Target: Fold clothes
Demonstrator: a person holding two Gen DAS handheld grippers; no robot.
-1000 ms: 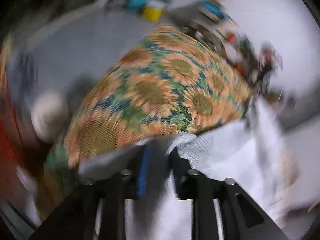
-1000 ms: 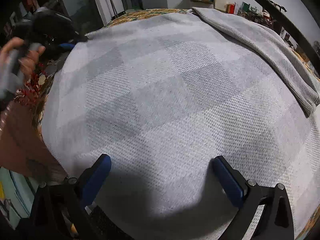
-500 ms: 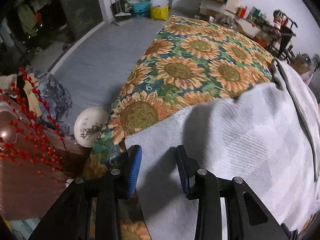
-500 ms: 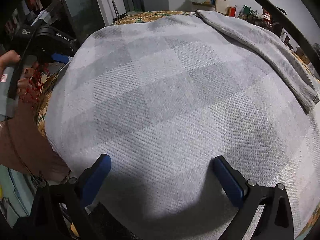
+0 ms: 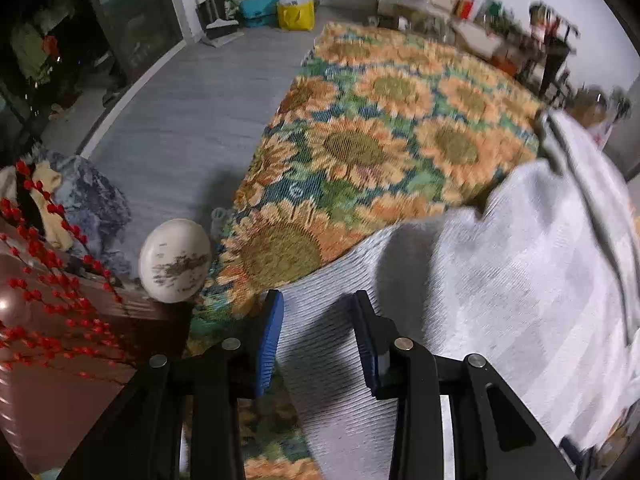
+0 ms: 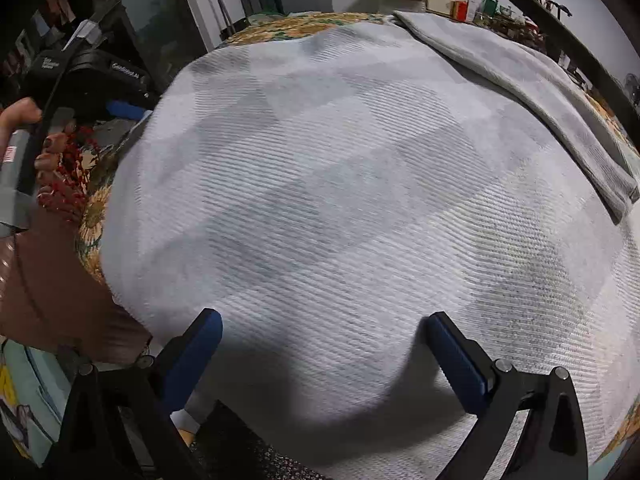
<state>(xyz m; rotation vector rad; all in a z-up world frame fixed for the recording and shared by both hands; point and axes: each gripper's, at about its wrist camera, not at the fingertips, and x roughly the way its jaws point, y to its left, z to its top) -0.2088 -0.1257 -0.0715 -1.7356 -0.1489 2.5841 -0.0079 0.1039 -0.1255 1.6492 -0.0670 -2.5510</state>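
A pale grey checked cloth [image 6: 340,184] is spread flat over a sunflower-print cover [image 5: 380,136], and most of the right wrist view is taken up by it. One long side of the cloth has been turned over into a folded band [image 6: 520,92] along the far right edge.

The left gripper [image 5: 318,340] is seen right at the cloth's left corner, where the sunflower print shows beside it. Its blue pads [image 5: 272,336] are caught apart and closing, with the cloth's edge lying between them (nothing looks pinched yet). The same gripper can be spotted from the right wrist view, held in a hand [image 6: 24,128] at the far left.

The right gripper [image 6: 324,360] is held wide open, pointed steeply down over the near part of the cloth, nothing gripped; contact with the fabric can't be made out.

Off the cover, a round white thing [image 5: 174,266] and some red berry sprigs [image 5: 44,280] are seen.
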